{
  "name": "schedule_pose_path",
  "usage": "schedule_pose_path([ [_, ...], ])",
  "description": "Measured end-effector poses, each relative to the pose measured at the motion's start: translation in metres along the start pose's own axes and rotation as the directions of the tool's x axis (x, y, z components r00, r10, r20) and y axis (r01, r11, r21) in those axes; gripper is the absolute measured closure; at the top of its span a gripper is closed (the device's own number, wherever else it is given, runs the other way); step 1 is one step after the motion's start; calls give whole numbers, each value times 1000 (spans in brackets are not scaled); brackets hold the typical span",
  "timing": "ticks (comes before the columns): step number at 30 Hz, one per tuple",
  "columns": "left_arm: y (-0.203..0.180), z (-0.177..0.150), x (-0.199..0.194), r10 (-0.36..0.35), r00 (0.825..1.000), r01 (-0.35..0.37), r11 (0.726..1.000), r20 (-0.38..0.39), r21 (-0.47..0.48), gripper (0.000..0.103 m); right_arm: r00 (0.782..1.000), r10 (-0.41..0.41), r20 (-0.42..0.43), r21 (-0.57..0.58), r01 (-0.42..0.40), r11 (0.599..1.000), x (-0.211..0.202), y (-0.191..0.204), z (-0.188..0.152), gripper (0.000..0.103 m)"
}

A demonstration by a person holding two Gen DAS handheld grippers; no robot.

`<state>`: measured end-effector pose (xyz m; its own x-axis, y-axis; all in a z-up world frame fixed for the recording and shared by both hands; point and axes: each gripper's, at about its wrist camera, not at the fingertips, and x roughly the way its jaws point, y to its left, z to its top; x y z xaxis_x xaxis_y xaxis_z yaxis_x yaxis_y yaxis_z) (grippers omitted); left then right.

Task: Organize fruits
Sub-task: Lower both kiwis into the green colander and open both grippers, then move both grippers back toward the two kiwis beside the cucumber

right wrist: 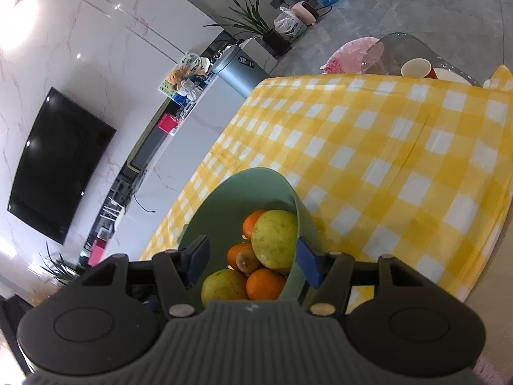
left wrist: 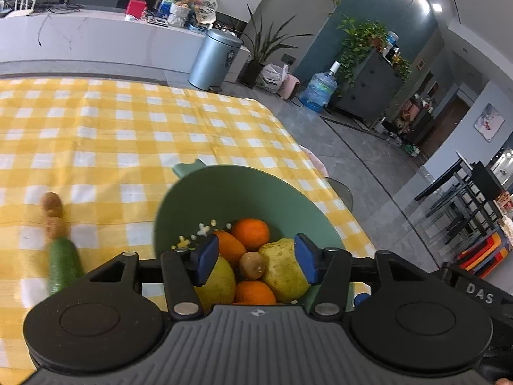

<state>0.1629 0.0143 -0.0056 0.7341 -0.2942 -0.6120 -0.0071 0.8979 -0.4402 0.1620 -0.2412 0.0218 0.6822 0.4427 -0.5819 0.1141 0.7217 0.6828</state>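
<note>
Over bench's right edge: my left hand-held gripper (left wrist: 256, 258) and right hand-held gripper (right wrist: 253, 261), both wide open, empty, above green bowl (left wrist: 205, 199); "DAS" lettering (left wrist: 480, 292) legible.

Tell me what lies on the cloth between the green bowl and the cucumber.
In the left wrist view, nothing: only bare yellow checked tablecloth separates the green bowl from the cucumber.

Left tongs (left wrist: 255, 258) black with blue pads (left wrist: 306, 261), ribbed grey housing, silver screws, right tongs (right wrist: 251, 260) alike
</note>
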Motion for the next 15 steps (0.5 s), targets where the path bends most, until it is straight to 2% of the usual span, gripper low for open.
schedule_pose_path([
  [1,0,1,-3,14,1000,-14,1000,-3,2,37,1000,-13,0,-19,13,1000,0,3,-1,43],
  [3,-1,3,-10,70,997,-71,998,-15,-2,36,999,-52,-1,-72,52,996,2,9,-3,31],
  [5,-3,4,-20,103,995,-103,995,-8,10,35,997,-79,-6,-100,78,992,4,13,-5,25],
  [9,-5,5,-40,143,990,-143,990,1,21,30,995,-99,-2,-124,98,987,5,18,-9,19],
  [13,0,4,-60,200,980,-200,980,-8,8,27,996,-84,-2,-158,83,984,4,28,-13,7],
  [15,2,2,-69,250,968,-250,968,-4,13,27,999,-37,-19,-178,33,984,6,34,-16,4],
])
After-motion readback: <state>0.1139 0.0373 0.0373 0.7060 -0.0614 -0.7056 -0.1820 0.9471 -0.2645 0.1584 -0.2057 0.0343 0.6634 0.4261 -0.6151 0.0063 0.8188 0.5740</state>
